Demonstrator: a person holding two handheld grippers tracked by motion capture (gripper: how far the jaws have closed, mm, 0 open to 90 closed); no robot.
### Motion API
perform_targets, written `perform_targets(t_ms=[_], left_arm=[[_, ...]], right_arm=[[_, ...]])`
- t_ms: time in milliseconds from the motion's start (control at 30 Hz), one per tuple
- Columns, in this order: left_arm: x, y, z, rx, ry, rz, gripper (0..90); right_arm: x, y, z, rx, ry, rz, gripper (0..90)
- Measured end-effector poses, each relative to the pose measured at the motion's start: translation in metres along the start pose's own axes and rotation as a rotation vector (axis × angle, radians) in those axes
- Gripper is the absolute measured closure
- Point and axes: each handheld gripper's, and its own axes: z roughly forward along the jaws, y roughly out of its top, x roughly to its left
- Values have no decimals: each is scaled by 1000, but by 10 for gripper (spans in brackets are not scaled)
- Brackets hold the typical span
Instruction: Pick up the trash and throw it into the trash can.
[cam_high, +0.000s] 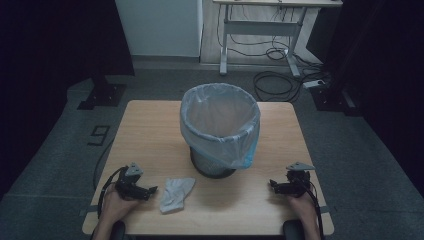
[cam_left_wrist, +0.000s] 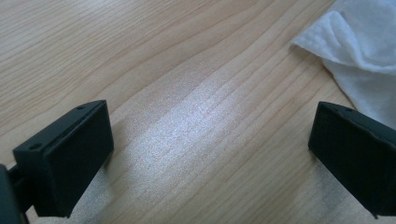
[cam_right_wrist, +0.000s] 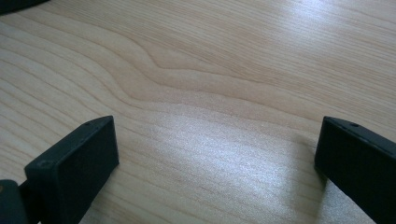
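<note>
A crumpled white tissue (cam_high: 176, 194) lies on the wooden table (cam_high: 145, 130) near its front edge, left of centre. My left gripper (cam_high: 150, 190) rests on the table just left of the tissue, pointing toward it, jaws wide open and empty. In the left gripper view the tissue (cam_left_wrist: 359, 51) lies beyond the right jaw at the upper right. A mesh waste bin (cam_high: 220, 129) lined with a clear bag stands in the middle of the table. My right gripper (cam_high: 273, 185) sits at the front right, pointing left, open, with bare wood (cam_right_wrist: 210, 140) between its jaws.
Dark curtains flank both sides. A white desk frame (cam_high: 260, 30) and coiled cables (cam_high: 280, 82) are on the floor beyond the table. Bare tabletop lies around the bin on both sides.
</note>
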Motion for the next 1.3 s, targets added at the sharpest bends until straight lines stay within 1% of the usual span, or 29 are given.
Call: perform_targets(t_ms=[233,433,533,567,600,633,667,700,767,800,833,867,900,933,967,1000,1133,1200,1233,1267,1300], left_arm=[[-1,0,0,6,4,-4,0],[-2,1,-1,19,1,-5,0],[-1,2,-4,23,-30,-34,0],[-1,2,-4,23,-30,-34,3],[0,2,-7,13,-52,-48,8],[0,2,-7,13,-52,-48,8],[-1,3,-9,4,-61,-54,8],[-4,5,-14,-11,-69,-51,8],[-5,6,-17,-17,-76,-49,8],[-8,7,-20,-25,-81,-46,8],[-13,10,-27,-31,-93,-40,11],[-16,12,-30,-34,-97,-31,14],[-16,12,-30,-34,-97,-31,16],[-22,16,-34,-38,-113,-19,17],[-22,16,-34,-38,-113,-19,18],[-28,21,-36,-38,-129,-4,21],[-43,29,-33,-35,-155,35,28],[-49,32,-29,-30,-172,45,29],[-49,32,-29,-30,-172,45,31],[-52,33,-27,-26,-177,53,32],[-60,36,-22,-19,-185,73,33]], right_arm=[[0,0,0,0,-1,1,0],[1,-1,-1,-1,-12,10,0],[2,-1,-1,0,-16,15,0],[2,-1,-1,0,-16,15,0],[2,-1,-1,0,-18,17,0],[2,-1,-1,0,-18,17,0],[2,-1,-1,0,-19,18,0],[2,-1,-1,0,-19,19,0],[2,-1,-1,1,-19,19,0],[2,-1,-1,1,-19,19,0],[3,-1,-1,0,-21,21,0],[3,-1,-1,0,-21,21,0],[3,-1,-1,0,-21,21,0],[3,-1,-1,-1,-21,21,0],[3,-1,-1,-1,-21,21,0],[3,-1,-1,0,-22,21,0],[3,-1,-2,0,-22,20,0],[4,-2,-2,0,-22,20,0],[4,-2,-2,0,-22,20,0],[4,-2,-2,0,-22,20,0],[4,-2,-2,0,-22,20,0]])
